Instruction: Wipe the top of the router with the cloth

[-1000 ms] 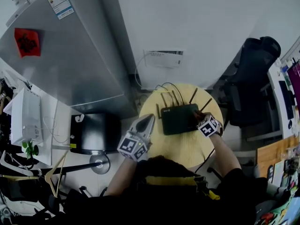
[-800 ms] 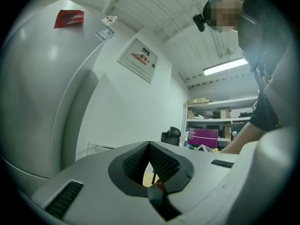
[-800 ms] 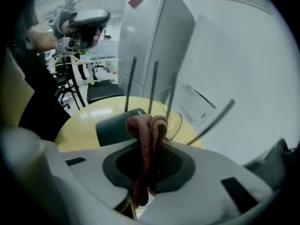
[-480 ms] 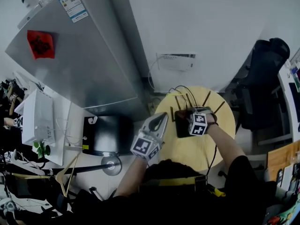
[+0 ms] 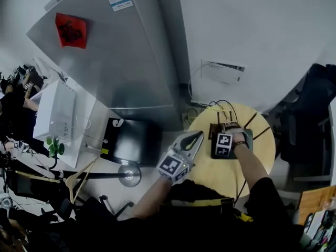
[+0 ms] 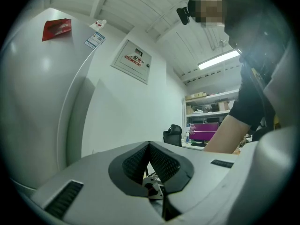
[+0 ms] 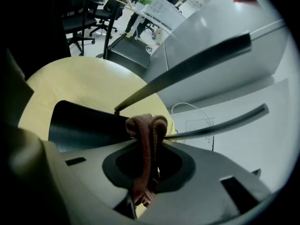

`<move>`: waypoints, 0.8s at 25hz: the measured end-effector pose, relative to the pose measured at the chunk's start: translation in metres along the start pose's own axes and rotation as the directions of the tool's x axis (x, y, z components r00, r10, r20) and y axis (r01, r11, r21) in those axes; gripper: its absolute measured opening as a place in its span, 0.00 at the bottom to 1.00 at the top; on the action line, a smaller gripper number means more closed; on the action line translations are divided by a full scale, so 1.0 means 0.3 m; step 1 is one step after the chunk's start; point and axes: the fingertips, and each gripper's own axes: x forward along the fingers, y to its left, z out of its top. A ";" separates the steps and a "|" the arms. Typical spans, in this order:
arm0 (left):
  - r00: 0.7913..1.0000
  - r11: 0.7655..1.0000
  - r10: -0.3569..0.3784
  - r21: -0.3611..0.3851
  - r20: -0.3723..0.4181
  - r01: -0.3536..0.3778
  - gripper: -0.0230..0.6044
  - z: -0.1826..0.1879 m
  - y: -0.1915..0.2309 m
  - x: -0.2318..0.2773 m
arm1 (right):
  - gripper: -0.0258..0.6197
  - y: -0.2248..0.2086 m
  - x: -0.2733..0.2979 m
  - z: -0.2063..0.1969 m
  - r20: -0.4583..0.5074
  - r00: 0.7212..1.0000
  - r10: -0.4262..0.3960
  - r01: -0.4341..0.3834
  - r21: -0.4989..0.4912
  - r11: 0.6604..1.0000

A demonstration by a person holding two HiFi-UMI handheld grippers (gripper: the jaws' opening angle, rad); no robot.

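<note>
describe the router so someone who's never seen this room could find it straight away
In the head view, right of the big silver refrigerator stands a round pale-yellow wooden table. The flat black rectangular plastic router lies on it, beneath the right gripper, which pinches a reddish-brown cloth. It alone has thin dark antennas fanning out from its far edge.

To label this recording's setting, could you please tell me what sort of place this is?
Probably an office or lab corner: a black swivel office chair and a purple-lit monitor sit under stocked wall shelves, and a tall grey refrigerator stands nearby.
</note>
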 end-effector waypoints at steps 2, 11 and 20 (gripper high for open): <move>1.000 1.000 -0.007 0.006 0.005 0.007 0.04 0.007 -0.009 0.012 | 0.13 0.026 0.020 0.000 -0.015 0.999 0.032 -0.032 0.023 0.999; 0.999 0.999 -0.032 -0.011 -0.003 0.032 0.04 -0.011 -0.056 0.056 | 0.13 0.152 -0.021 0.006 0.023 0.962 0.272 -0.273 0.066 0.960; 0.999 0.997 -0.026 -0.069 0.025 0.027 0.04 -0.032 -0.067 0.081 | 0.14 0.265 -0.097 -0.016 0.074 0.929 0.364 -0.370 0.105 0.923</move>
